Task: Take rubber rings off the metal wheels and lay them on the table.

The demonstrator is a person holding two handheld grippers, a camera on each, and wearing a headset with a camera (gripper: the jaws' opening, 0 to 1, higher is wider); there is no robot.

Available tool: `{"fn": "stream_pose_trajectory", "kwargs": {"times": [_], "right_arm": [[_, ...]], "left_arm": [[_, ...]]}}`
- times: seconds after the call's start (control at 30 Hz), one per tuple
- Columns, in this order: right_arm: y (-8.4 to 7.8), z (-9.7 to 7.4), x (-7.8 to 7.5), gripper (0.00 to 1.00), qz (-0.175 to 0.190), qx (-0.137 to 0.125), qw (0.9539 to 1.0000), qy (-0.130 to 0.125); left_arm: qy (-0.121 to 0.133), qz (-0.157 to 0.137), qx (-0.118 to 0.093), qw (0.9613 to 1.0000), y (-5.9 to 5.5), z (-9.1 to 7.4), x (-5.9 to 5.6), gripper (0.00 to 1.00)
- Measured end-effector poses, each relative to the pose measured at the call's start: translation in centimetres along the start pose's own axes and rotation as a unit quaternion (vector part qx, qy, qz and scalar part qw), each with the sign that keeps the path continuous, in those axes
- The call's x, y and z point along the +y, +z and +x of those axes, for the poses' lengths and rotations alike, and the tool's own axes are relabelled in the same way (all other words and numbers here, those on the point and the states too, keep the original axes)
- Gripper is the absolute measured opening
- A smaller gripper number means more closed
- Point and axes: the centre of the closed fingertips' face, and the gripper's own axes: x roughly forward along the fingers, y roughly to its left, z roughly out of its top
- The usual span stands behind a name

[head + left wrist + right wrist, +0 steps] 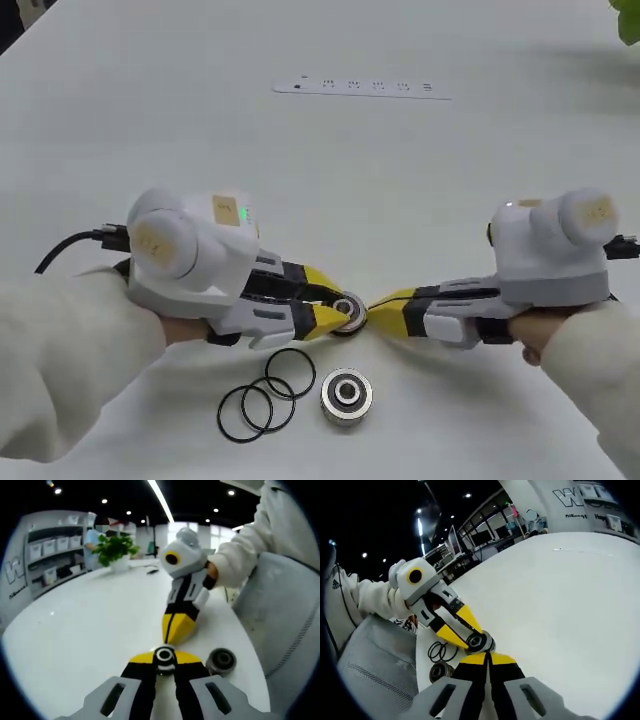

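Note:
My left gripper (pixel 338 312) is shut on a small metal wheel (pixel 348 311) and holds it just above the white table (pixel 400 200); the wheel (pixel 165 656) sits between its yellow tips. From the right, my right gripper (pixel 376 303) reaches in with its jaws shut, tips against the wheel's rim (pixel 477 641). Whether those tips pinch a rubber ring is too small to tell. Three black rubber rings (pixel 266 394) lie overlapping on the table in front of the left gripper. A second metal wheel (pixel 346 394) lies flat beside them.
A white power strip (pixel 362 87) lies far across the table. A green plant (pixel 116 547) stands at the far end, with shelves and a person behind it. The table's near edge runs close behind the loose wheel (pixel 221 661).

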Motion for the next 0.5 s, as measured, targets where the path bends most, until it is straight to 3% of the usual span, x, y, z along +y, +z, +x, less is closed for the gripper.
{"fn": "stream_pose_trajectory", "kwargs": {"times": [0.27, 0.5], "right_arm": [[0.9, -0.3, 0.8, 0.0, 0.063, -0.029, 0.9975, 0.013], [0.8, -0.3, 1.1, 0.0, 0.059, -0.025, 0.9979, 0.009]], "left_arm": [[0.0, 0.001, 0.0, 1.0, 0.1, 0.0, -0.1, 0.14], [0.001, 0.003, 0.0, 1.0, 0.1, 0.0, -0.2, 0.13]]}}
